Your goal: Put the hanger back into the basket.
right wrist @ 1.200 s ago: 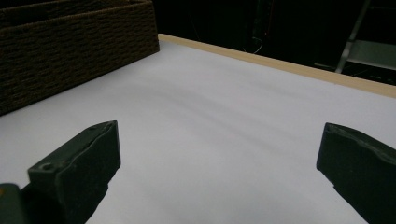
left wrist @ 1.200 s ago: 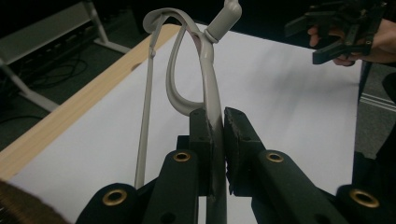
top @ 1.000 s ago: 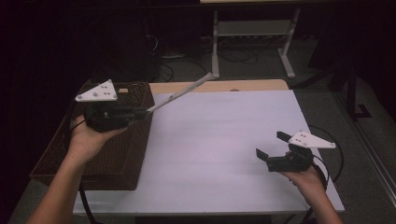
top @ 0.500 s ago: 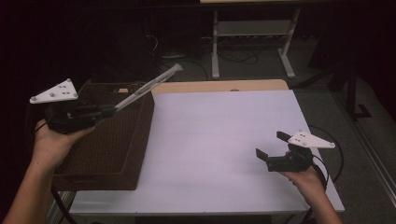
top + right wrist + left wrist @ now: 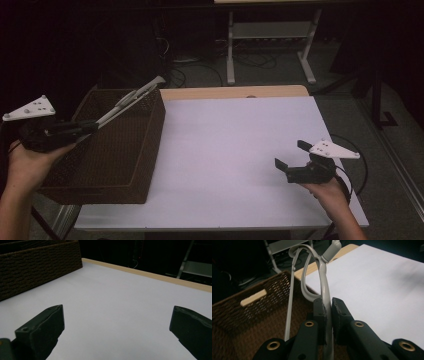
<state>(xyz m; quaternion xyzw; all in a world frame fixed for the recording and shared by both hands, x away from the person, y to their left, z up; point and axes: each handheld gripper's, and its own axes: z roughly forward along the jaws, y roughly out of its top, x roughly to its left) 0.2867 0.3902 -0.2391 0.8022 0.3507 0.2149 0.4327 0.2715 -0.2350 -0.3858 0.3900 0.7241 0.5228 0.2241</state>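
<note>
The grey tongs (image 5: 131, 99) are clamped by one arm in the left gripper (image 5: 327, 315), reaching out ahead of it above the open brown wicker basket (image 5: 150, 145). Well off to its right, the right gripper (image 5: 292, 159) hovers low over the white surface (image 5: 235, 145), its jaws wide apart with nothing between them.

Pale grey tongs (image 5: 131, 99), dark brown woven basket (image 5: 130, 150) with open lattice weave and light wooden handle slot (image 5: 253, 297), white table top (image 5: 235, 145) with tan far edge, black grippers with pale grey top plates
</note>
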